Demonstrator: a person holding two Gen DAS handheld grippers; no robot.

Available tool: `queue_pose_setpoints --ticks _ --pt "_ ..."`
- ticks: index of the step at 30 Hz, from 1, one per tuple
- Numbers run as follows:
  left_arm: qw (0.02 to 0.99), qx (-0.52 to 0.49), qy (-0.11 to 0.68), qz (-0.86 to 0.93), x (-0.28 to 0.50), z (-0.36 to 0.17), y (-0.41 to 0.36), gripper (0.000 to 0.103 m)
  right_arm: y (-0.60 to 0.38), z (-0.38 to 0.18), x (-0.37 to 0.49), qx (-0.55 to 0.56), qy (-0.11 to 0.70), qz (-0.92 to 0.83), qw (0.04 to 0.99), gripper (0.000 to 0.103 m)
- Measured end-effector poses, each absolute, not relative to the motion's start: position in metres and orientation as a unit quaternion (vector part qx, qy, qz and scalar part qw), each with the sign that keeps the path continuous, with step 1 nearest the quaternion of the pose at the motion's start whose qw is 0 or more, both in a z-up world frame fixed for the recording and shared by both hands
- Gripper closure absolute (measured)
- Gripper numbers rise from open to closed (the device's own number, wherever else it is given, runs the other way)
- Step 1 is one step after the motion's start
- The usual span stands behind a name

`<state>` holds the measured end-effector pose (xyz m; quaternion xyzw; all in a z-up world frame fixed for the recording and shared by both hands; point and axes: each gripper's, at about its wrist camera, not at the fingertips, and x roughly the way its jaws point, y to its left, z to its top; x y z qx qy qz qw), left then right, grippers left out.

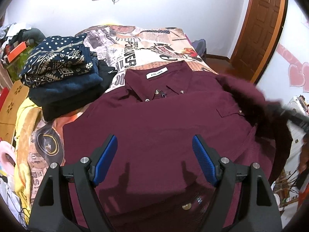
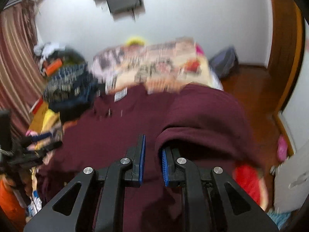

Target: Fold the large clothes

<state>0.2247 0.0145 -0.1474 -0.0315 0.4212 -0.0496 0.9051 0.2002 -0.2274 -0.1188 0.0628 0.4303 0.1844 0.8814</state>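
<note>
- Maroon shirt [image 1: 164,119]: lies collar-away on your printed bedspread [image 1: 135,44], beside the folded clothes stack [image 1: 61,71].
- Your left gripper [image 1: 154,150]: spread wide above the shirt, holding nothing.
- Your right gripper [image 2: 153,154]: narrowed; shirt fabric draped over one finger, grip unclear through blur.

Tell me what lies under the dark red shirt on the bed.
Around the dark red button-up shirt a newspaper-print bedcover shows, so the shirt rests on it. What lies beneath its middle is covered.

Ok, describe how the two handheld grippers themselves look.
Both look alike. The left gripper and right gripper have matte black angular frames with triangular cut-outs, round silver pivot bolts, and two fingers faced with textured blue pads. No cables, markings or sleeves are visible.
</note>
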Motion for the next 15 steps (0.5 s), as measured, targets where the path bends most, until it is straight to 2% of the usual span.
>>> queue_pose_setpoints --ticks 4,10,15 --pt "0.904 -0.033 0.424 -0.053 0.220 -0.149 0.018 0.024 -0.221 -0.144 0.202 0.081 0.477 0.172 0.858 0.089" --pt "0.907 -0.020 0.418 -0.046 0.217 -0.147 0.017 0.024 -0.234 -0.120 0.191 0.080 0.469 0.154 0.866 0.088" --pt "0.911 -0.016 0.411 -0.046 0.220 -0.140 0.011 0.024 -0.257 -0.087 0.178 0.091 0.420 0.132 0.893 0.071"
